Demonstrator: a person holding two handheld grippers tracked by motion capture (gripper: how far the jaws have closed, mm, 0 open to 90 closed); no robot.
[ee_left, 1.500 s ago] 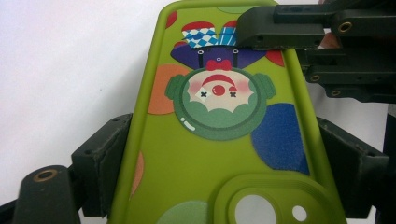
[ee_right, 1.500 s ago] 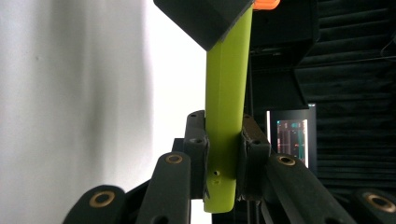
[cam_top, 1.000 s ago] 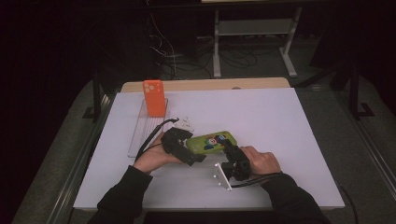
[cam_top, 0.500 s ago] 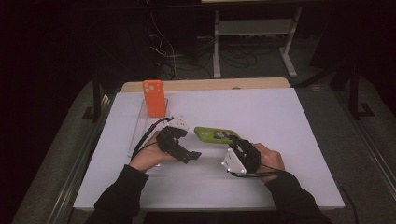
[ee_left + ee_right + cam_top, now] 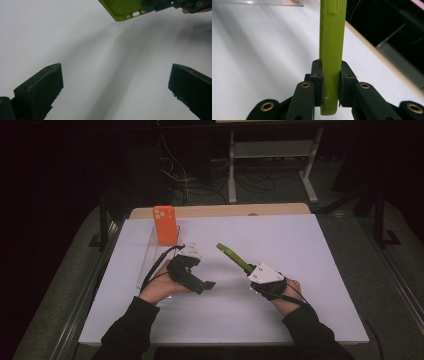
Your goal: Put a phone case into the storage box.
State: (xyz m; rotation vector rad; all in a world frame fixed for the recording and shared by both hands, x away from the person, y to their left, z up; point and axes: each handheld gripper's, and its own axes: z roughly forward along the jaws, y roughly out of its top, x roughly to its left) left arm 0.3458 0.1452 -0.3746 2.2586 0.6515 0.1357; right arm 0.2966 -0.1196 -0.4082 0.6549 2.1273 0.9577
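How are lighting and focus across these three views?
High view: white table evenly lit, room behind dark. Left gripper view: soft streaked shadows, lime-green phone case slightly blurred. Right gripper view: right gripper sharp on the case, clear plastic tray and background soft.

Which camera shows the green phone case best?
The right gripper view: the green phone case stands edge-on, close up, clamped between the right gripper fingers. The high view shows it small; the left gripper view catches one corner.
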